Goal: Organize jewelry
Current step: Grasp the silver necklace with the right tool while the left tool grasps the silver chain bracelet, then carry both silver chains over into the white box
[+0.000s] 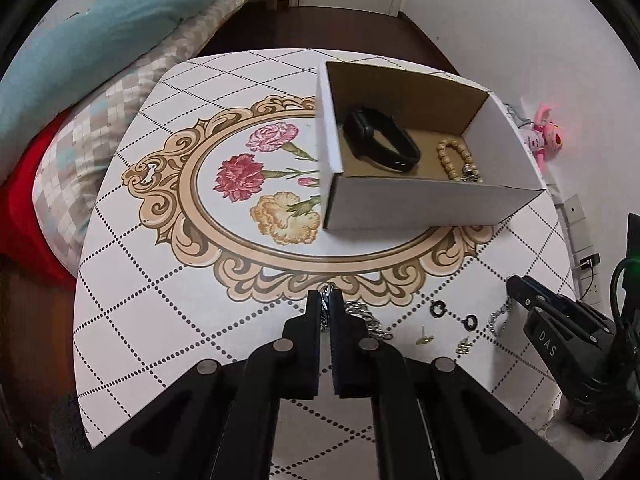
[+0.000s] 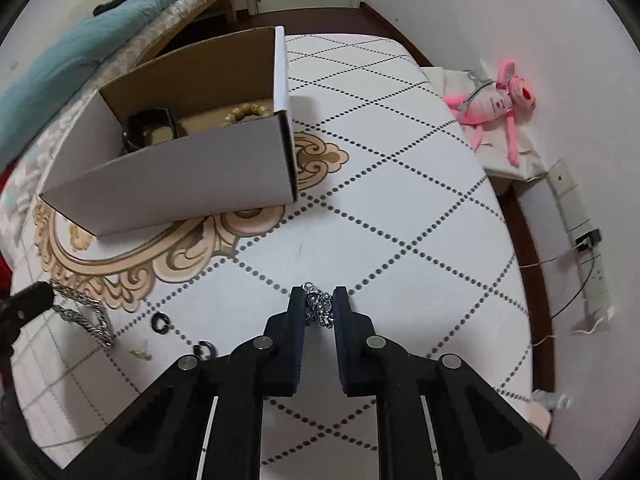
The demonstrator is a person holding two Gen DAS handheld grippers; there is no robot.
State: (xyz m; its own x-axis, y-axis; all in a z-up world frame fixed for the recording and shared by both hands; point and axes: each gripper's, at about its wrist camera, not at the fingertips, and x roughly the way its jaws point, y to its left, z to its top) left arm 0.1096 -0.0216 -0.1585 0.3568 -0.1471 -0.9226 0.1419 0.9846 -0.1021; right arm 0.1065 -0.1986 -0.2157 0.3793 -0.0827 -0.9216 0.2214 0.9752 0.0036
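left gripper (image 1: 327, 300): jaws narrow, pinching a flat silver curb chain (image 2: 86, 312) near the tabletop's near edge; the rest of the chain trails on the cloth just to its right
right gripper (image 2: 319, 300): jaws narrow, clamped on a bunched silver ball-link chain (image 2: 320, 307), near the near edge, toward the right side
cardboard box (image 1: 400, 206): open-topped, white outside and brown inside, on the far right part of the tabletop, overlapping the flower medallion
in box: black smart band (image 1: 380, 140) on the left, tan bead bracelet (image 1: 454, 160) on the right, apart from each other
loose pieces: two black open rings (image 1: 439, 308) (image 1: 470, 321) and two small gold earrings (image 1: 425, 338) (image 1: 464, 347), between the two grippers along the near edge, none touching
open room: bare cloth between the box's near wall and the grippers; wide bare stretch from the box's right wall to the right edge; bare left half over the medallion
tabletop (image 2: 420, 200): rounded corners, white cover with dotted diamond grid, gold scroll frame around three carnations
room: bed with teal quilt (image 1: 80, 40) and checked sheet hard against the left edge; pink plush toy (image 2: 496, 100) on a low white surface past the right edge; power strip (image 2: 592, 264) on the floor by the wall; dark wood floor, white door at the far end
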